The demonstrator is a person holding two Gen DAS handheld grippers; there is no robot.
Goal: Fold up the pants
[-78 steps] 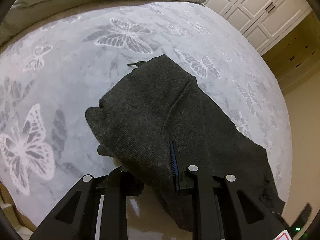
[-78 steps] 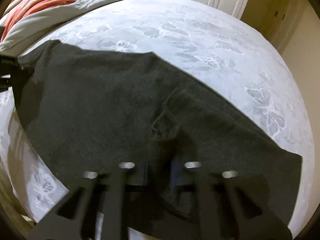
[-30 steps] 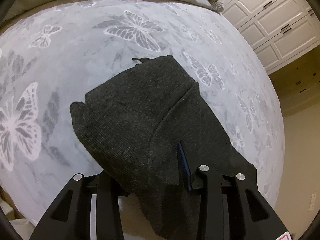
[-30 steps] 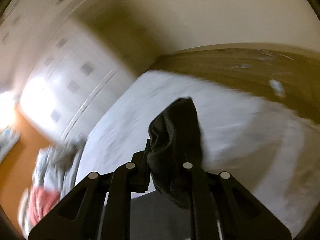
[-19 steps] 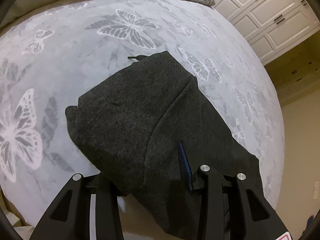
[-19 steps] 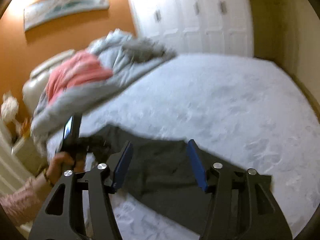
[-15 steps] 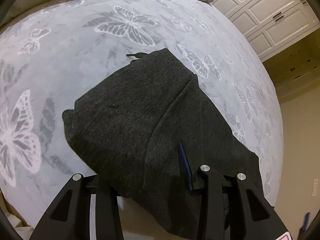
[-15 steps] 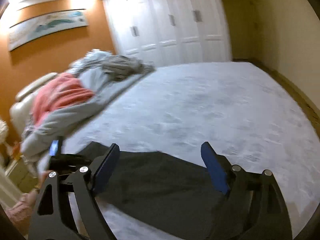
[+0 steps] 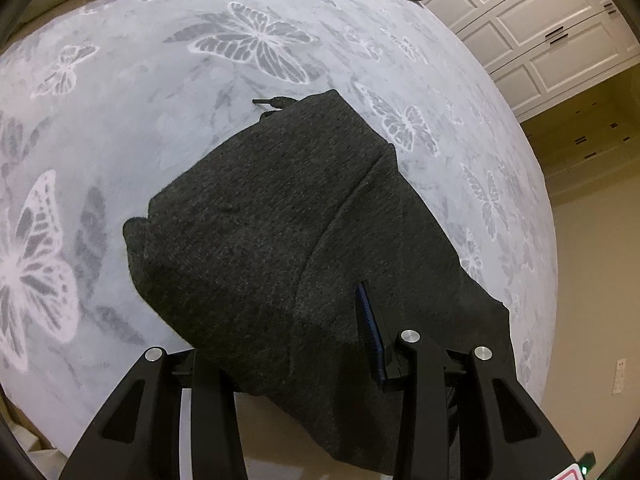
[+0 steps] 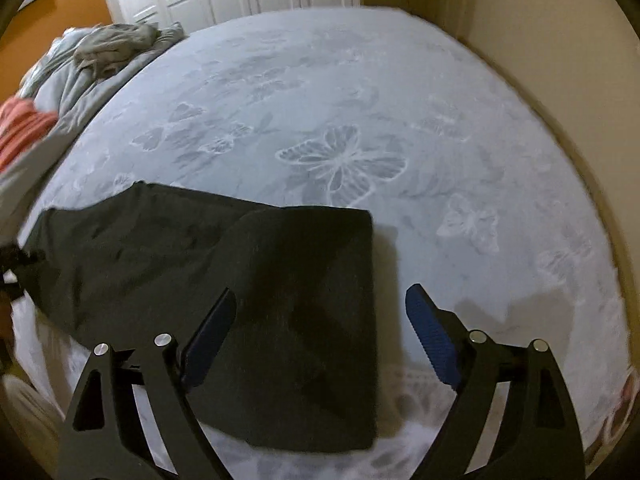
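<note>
1. Left gripper [image 9: 288, 344]: at the near edge of the bed, tilted downward, jaws pinching a thick bunch of the pants [image 9: 288, 216]. The cloth fills the gap between the pads and drapes over the left finger, hiding it. Judged purpose: to anchor this end so the fold does not slide.

2. Pants, left-wrist view: dark charcoal knit, heavy and soft-looking, lying on the bedspread [image 9: 120, 100]. One layer lies over another, with a curved edge running across the top. A drawstring tip [image 9: 269, 101] pokes out at the far corner, so this is probably the waist end.

3. Pants [image 10: 280, 300], right-wrist view: a long dark band along the near side of the bed, the right part doubled over into a neat square block with a straight edge. The first fold appears laid.

4. Right gripper [image 10: 318, 334]: above that block, jaws spread wide and opening, nothing between the blue pads; the cloth lies free below.

5. Bedspread: pale grey with a butterfly print, serving as the flat folding surface.

6. Heaped bedding [image 10: 100, 56]: far left of the bed, well apart from the work.
</note>
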